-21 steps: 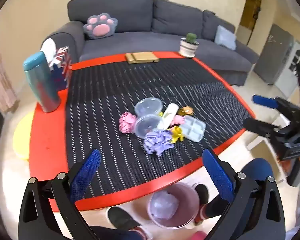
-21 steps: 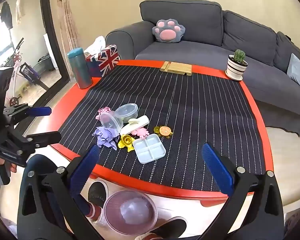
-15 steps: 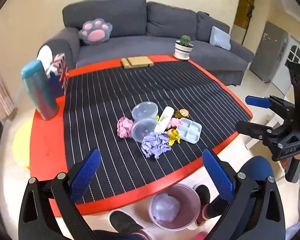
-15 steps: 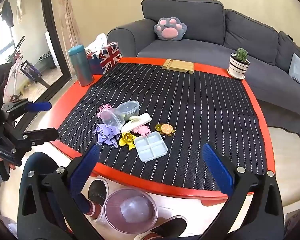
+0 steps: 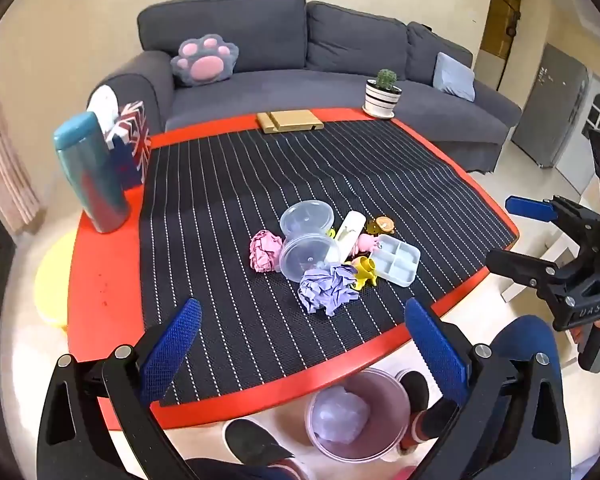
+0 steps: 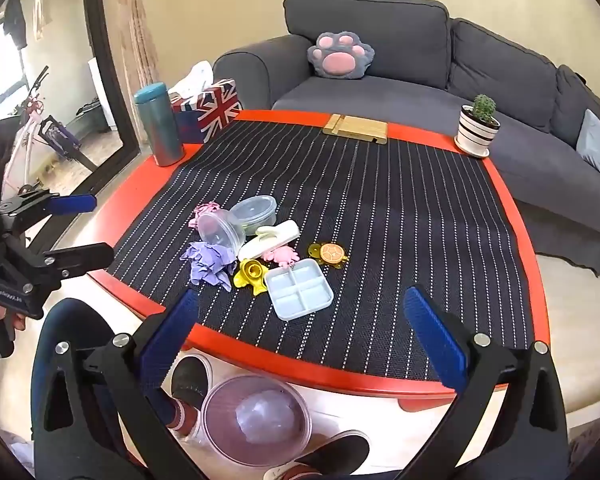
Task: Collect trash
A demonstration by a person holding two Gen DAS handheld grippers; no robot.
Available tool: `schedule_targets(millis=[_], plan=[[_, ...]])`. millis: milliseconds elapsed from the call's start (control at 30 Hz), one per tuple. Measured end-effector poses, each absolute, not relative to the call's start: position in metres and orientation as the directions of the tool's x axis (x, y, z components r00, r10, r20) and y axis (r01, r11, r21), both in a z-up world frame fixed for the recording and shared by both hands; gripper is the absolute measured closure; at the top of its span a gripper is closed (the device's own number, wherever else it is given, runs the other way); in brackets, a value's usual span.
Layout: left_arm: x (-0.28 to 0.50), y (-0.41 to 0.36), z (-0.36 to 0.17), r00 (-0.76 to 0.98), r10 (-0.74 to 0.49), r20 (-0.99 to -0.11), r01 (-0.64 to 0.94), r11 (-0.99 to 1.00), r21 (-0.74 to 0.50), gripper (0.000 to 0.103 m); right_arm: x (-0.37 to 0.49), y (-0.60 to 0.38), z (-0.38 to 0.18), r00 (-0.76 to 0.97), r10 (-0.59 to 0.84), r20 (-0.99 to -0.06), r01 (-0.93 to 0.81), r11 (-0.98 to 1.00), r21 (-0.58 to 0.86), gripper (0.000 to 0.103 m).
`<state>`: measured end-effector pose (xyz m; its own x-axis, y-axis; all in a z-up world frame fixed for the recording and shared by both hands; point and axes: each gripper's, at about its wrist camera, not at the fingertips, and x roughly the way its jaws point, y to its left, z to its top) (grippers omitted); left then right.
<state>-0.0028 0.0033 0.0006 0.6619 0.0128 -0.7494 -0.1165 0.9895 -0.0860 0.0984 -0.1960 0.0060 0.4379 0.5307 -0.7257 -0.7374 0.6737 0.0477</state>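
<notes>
Both tongs, left tongs [image 5: 300,344] and right tongs [image 6: 300,332], hang wide open with nothing between them, probably just lining up. The bin [image 6: 256,420] sits on the floor right under the counter [image 5: 100,280] edge, handy for dropping. Trash sits mid-counter: crumpled purple paper [image 5: 326,286], pink paper wad [image 5: 265,250], clear tubs [image 5: 306,256] among little toys.

The left gripper [image 5: 300,344] hangs above the near edge of the table [image 5: 100,280], tilted downward, jaws spread wide and empty. The right gripper [image 6: 300,332] hangs beside it over the same edge, likewise tilted down, wide and empty.
</notes>
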Motion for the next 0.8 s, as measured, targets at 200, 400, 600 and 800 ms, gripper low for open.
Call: schedule_targets(millis=[200,400,600,800], plan=[[-0.0023,0.0008,0.0009,0.664,0.017,-0.747,-0.112,0.991,-0.077,0.005,0.0981,-0.1946,0.0043,0.447,0.516,-0.731,-0.736,0.676,0.028,0.003],[-0.0010,0.0007,-0.0004,0.664,0.007,-0.747,-0.107,0.991,-0.086,0.005,0.0971,-0.1930,-0.0003,0.441,0.516,-0.734,-0.743,0.669,0.023,0.003],[-0.0012,-0.0007,-0.0004,0.670,-0.001,-0.743,-0.098,0.991,-0.090,0.005,0.0969,-0.1930,-0.0017,0.441,0.519,-0.732,-0.740,0.672,0.030,0.003],[-0.0005,-0.0012,0.0003,0.683,-0.007,-0.731,-0.084,0.993,-0.089,0.005,0.0991,-0.1914,-0.0026,0.410,0.539,-0.736,-0.757,0.651,0.055,0.003]])
